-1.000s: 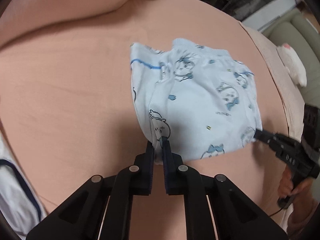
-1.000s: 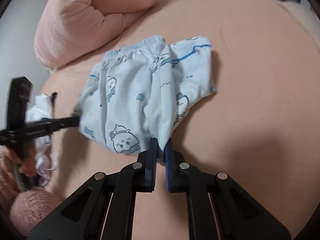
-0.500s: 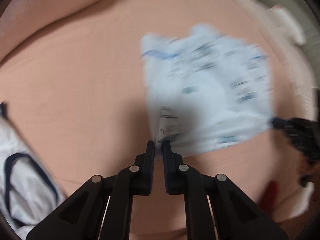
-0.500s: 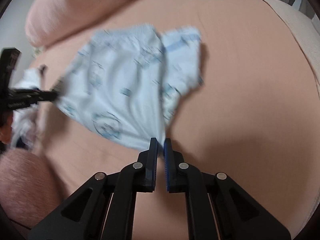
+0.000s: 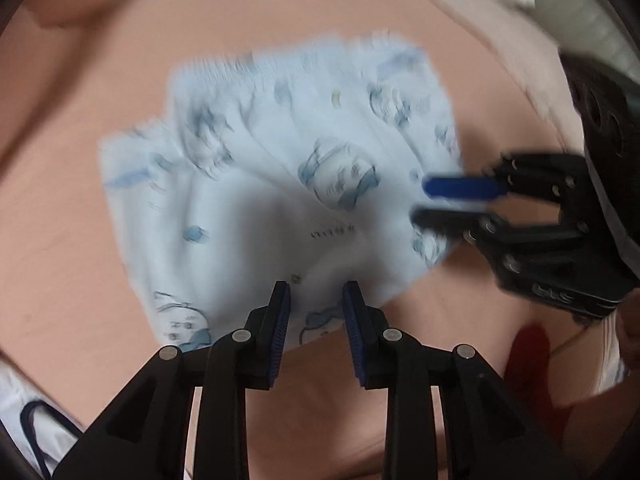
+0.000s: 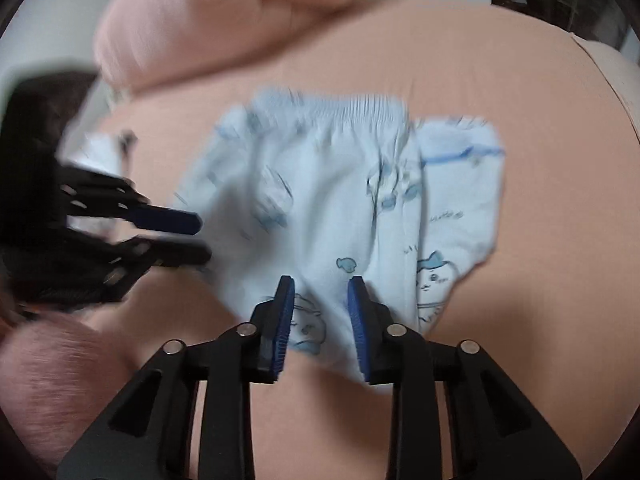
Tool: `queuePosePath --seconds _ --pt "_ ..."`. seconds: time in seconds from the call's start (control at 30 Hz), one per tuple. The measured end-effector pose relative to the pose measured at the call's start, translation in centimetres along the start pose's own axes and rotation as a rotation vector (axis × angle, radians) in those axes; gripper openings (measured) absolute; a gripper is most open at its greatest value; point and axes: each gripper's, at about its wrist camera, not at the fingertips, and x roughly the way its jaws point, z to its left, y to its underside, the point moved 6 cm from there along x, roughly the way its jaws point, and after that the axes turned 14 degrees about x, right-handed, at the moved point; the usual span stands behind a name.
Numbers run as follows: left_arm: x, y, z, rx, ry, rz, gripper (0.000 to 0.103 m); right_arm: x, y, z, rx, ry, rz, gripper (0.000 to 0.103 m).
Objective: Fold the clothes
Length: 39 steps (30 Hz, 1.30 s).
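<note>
Pale blue shorts with cartoon prints (image 5: 280, 184) lie folded on the peach bed sheet (image 5: 72, 240), waistband at the far side. My left gripper (image 5: 316, 300) hangs over their near edge. Its jaws are opening, and the cloth lies between and below the pads without being pinched. The right gripper (image 5: 452, 200) reaches in from the right over the shorts' right edge. In the right wrist view the shorts (image 6: 340, 200) fill the middle. My right gripper (image 6: 322, 296) is also opening over their near hem, with no cloth pinched. The left gripper (image 6: 196, 236) enters from the left. Both views are blurred.
A pink pillow or quilt (image 6: 224, 28) lies at the head of the bed. A white garment with dark trim (image 5: 24, 420) sits near the bottom left of the left wrist view. A pink fuzzy sleeve (image 6: 52, 368) and a red object (image 5: 528, 356) are close to the grippers.
Both grippers were shut on the shorts' near edge; now both stand apart from the cloth. The shorts have settled on the sheet, and the two grippers have come closer together.
</note>
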Motion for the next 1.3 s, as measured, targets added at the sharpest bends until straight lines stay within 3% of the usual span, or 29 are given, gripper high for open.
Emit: queuePosePath --seconds 0.07,0.17,0.2,0.27,0.3,0.4,0.47,0.53,0.63,0.73,0.77,0.93,1.03,1.13,1.2,1.3 --pt "0.4 0.0 0.3 0.047 -0.019 0.017 0.028 -0.1 0.4 -1.0 -0.008 0.009 -0.007 0.014" --pt "0.2 1.2 1.8 0.049 -0.081 0.077 0.013 -1.1 0.9 -3.1 0.001 0.033 -0.004 0.0" --pt "0.1 1.8 2.4 0.039 -0.102 0.094 0.008 -1.5 1.1 -3.9 0.014 0.036 -0.001 0.0" --pt "-0.2 2.4 3.0 -0.003 -0.107 0.096 0.008 -2.2 1.2 -5.0 0.021 0.081 -0.003 0.0" --pt "-0.6 2.4 3.2 -0.034 -0.104 0.088 0.008 -2.6 1.2 -5.5 0.033 0.096 -0.006 0.01" --pt "-2.2 0.6 2.7 -0.063 -0.12 -0.038 0.008 -3.9 0.7 -6.5 0.088 0.095 -0.023 0.01" --pt "-3.0 -1.8 1.9 -0.069 -0.094 -0.161 0.008 -4.4 -0.6 -5.1 0.081 0.031 -0.051 0.011" --pt "-2.2 -3.9 1.2 -0.056 -0.085 -0.2 0.008 -5.0 -1.8 -3.7 0.073 -0.033 -0.079 0.011" --pt "1.6 -5.8 2.2 -0.033 -0.104 -0.136 0.009 -3.7 -3.0 -1.2 0.002 -0.087 -0.059 0.011" --pt "2.2 -5.6 3.7 -0.05 -0.097 -0.112 0.011 -0.2 -2.7 -1.8 -0.026 -0.025 -0.012 0.004" --pt "2.2 -5.1 4.7 -0.056 -0.138 -0.088 0.011 0.1 -2.6 -2.3 -0.029 -0.034 -0.025 0.001" --pt "0.9 -2.4 8.9 -0.163 -0.234 -0.021 0.01 -2.5 -2.8 -6.1 0.028 0.02 -0.057 0.0" --pt "-0.9 -4.0 8.0 -0.206 -0.167 -0.158 0.012 -4.7 -3.8 -6.8 0.084 -0.02 -0.101 0.007" --pt "-1.1 -6.9 4.8 -0.15 -0.074 -0.27 0.012 -5.3 -4.0 -4.8 0.029 -0.09 -0.106 0.012" --pt "0.8 -8.7 2.8 -0.074 -0.069 -0.243 0.015 -4.0 -3.8 -4.1 -0.019 -0.07 -0.077 0.013" --pt "4.8 -13.1 0.4 -0.032 -0.11 -0.123 0.016 -1.5 -3.9 -4.2 -0.066 -0.006 -0.03 0.006"
